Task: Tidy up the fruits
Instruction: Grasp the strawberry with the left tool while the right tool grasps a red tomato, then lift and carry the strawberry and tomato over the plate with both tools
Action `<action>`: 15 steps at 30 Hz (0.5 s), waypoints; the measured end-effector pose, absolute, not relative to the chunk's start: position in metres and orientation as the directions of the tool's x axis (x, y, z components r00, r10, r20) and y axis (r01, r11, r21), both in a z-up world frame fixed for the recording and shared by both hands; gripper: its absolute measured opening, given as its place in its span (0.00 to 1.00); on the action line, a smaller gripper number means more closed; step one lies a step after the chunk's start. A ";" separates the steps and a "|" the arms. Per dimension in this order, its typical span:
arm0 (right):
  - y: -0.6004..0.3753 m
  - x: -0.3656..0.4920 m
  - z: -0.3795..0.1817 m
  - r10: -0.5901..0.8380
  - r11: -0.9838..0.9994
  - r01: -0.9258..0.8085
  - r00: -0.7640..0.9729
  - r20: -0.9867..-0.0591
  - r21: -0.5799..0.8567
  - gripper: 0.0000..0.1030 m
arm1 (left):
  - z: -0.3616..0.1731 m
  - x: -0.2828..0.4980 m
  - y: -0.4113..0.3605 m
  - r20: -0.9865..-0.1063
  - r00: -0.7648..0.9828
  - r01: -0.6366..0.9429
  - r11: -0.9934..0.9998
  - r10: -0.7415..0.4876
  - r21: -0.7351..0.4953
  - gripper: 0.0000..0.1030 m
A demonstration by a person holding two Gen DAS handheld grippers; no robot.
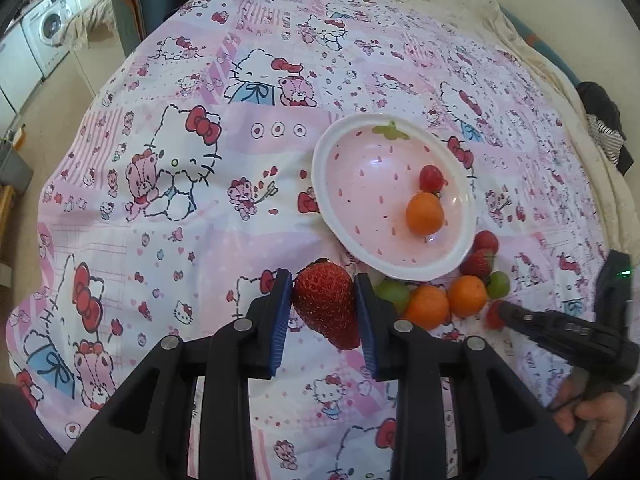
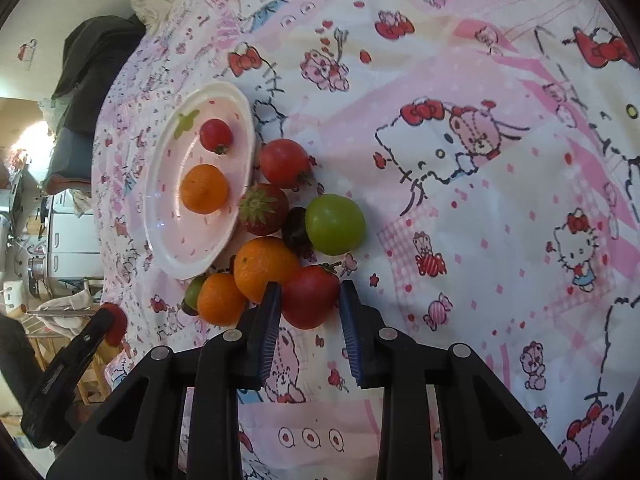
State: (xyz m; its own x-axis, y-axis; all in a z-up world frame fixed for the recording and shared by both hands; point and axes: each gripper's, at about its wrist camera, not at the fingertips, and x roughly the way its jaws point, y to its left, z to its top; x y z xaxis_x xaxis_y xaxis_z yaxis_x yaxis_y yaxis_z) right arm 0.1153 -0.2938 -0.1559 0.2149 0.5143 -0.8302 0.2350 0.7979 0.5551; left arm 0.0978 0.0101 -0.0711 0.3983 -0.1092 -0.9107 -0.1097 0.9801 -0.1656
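Cloth (image 1: 200,80): patterned cover under all items
Plate (image 1: 320,168): collection point; holds one orange fruit (image 1: 425,213) and one small red fruit (image 1: 431,178)
Loose pile (image 2: 276,236): unsorted fruit just beside plate edge
Left gripper (image 1: 323,304): clamped on strawberry (image 1: 326,306), held near plate, likely for deposit
Right gripper (image 2: 309,306): jaws straddle red tomato (image 2: 310,296) in pile; right pad contact unclear, grip unconfirmed

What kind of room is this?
Probably a home: a washing machine in the background, a cartoon-cat cloth over the table, and a strawberry-patterned plate of fruit.
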 end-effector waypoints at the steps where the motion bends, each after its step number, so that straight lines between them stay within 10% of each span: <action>1: -0.294 0.114 -0.152 0.514 0.798 0.229 0.224 -0.828 0.557 0.30 | -0.073 0.098 0.011 -0.912 0.397 -0.111 0.980 -0.106 -0.162 0.26; 15: -0.288 0.108 -0.091 0.599 0.740 0.069 0.384 -0.703 0.669 0.30 | -0.046 0.087 0.023 -0.844 0.535 -0.105 0.989 -0.031 -0.103 0.26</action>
